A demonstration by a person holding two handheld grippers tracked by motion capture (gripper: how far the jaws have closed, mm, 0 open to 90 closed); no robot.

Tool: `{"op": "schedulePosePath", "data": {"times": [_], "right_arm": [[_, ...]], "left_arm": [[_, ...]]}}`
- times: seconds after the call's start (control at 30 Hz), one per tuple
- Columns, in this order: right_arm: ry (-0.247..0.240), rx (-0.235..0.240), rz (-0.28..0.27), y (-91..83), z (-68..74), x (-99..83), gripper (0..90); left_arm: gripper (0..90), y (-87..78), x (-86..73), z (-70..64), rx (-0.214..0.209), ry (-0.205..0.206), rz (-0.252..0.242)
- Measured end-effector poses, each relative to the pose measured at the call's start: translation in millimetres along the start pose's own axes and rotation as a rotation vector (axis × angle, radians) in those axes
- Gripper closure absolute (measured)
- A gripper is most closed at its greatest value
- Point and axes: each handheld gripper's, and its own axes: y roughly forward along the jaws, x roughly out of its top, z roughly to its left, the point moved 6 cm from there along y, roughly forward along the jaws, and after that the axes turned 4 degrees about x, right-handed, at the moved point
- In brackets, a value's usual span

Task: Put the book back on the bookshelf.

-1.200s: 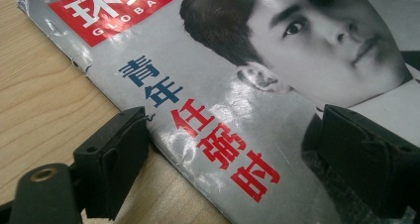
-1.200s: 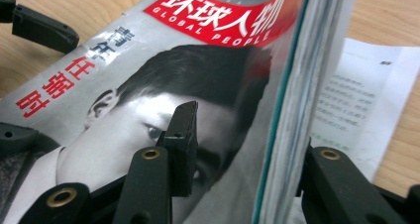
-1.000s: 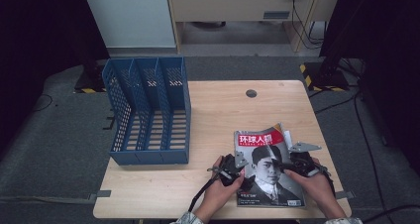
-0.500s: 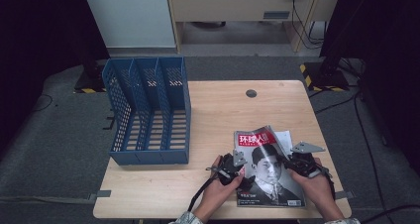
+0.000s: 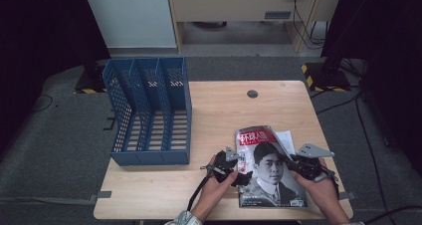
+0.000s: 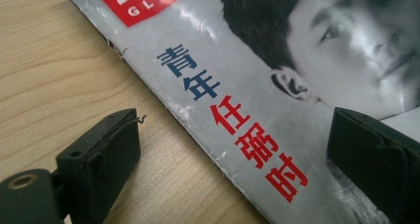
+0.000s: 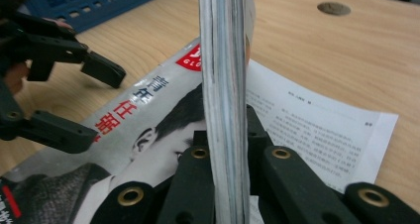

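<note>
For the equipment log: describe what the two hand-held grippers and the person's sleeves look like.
Both grippers, the left gripper and the right gripper, are black, each with a grey three-cornered plate on top. Their fingers are matte black blocky bars with squared tips, pinned with brass-coloured eyelets. A black cable trails from the left one. A light patterned sleeve cuff shows at the left wrist.

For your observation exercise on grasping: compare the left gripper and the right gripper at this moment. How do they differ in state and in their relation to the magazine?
The left gripper has its jaws spread wide, while the right gripper has its jaws shut on the magazine. The left gripper straddles the magazine's spine edge, which lies flat on the table; the right gripper pinches the opposite edge, lifted off the sheet below. Both are black and hand-held.
</note>
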Motion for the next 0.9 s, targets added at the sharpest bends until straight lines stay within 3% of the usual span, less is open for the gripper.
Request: {"op": "schedulePosePath", "data": {"times": [0.23, 0.37, 0.5, 0.67, 0.77, 0.9], "right_arm": [[0.009, 0.034, -0.067, -7.5, 3.3, 7.1, 87.7], [0.048, 0.054, -0.084, -9.0, 3.6, 6.0, 87.7], [0.083, 0.053, -0.067, -3.4, -0.7, 0.8, 87.6], [0.108, 0.027, -0.019, 6.4, -7.6, -8.6, 87.1], [0.127, 0.003, 0.048, 15.5, -12.1, -17.8, 86.0], [0.122, -0.007, 0.067, 19.1, -13.2, -20.9, 85.8]], "left_arm": [[5.1, 0.7, 0.6, -1.3, -0.043, -0.006, 0.000], [5.0, 3.9, 2.8, -9.9, -0.133, -0.006, -0.002], [3.2, 4.0, 2.9, -10.4, -0.165, -0.003, 0.000], [4.2, 3.9, 2.6, -10.6, -0.154, 0.009, 0.005], [4.1, 5.0, 2.4, -13.3, -0.126, 0.027, 0.011], [4.1, 5.9, 2.2, -15.0, -0.102, 0.053, 0.017]]}}
